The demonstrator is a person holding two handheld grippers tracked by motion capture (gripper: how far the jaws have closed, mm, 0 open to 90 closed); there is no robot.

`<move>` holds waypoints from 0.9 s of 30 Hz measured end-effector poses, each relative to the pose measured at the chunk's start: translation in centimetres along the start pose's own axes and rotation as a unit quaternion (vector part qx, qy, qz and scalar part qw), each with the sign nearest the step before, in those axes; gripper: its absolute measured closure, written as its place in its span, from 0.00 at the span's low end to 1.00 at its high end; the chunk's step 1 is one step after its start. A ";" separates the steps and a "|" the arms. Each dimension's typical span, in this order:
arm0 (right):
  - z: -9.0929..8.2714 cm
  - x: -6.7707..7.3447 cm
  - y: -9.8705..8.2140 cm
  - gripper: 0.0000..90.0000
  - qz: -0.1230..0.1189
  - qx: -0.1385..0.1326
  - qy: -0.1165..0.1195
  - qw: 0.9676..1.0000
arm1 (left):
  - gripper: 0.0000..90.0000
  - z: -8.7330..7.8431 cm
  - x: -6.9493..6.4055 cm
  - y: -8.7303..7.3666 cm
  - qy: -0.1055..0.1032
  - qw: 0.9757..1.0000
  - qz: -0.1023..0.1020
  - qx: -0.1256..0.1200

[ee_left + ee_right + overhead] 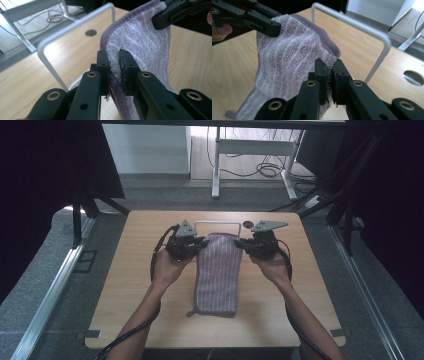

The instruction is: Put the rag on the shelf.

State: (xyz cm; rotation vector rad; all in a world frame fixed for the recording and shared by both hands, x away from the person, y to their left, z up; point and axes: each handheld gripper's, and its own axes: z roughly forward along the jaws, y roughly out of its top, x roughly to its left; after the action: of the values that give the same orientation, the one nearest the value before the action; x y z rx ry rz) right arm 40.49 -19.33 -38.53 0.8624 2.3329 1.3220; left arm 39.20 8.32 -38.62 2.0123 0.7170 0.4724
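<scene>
On the wooden table (130,285), the purple striped towel (218,270) lies lengthwise just in front of the white wire rack (218,223), its far end lifted toward the rack. The left gripper (200,242) pinches the towel's far left corner between closed jaws. The right gripper (241,243) clamps the far right corner likewise.

Purple white-striped towel (217,270), far corners lifted off the wooden table, near end draped on it.
</scene>
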 end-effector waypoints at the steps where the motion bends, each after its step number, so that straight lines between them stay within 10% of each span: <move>1: -0.2 0.0 0.4 0.94 -0.002 -0.002 -0.002 1.000 | 0.88 -0.1 0.1 0.3 0.001 1.000 0.001 -0.002; 27: -2.4 -1.6 9.0 0.94 -0.041 -0.049 -0.049 0.997 | 0.88 -2.5 3.3 7.9 0.038 0.999 0.011 -0.032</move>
State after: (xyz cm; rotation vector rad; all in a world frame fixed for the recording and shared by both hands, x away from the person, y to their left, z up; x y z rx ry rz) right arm 43.49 -18.48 -29.61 0.7751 2.1855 1.3165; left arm 42.63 8.87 -30.34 1.9525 0.7170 0.5802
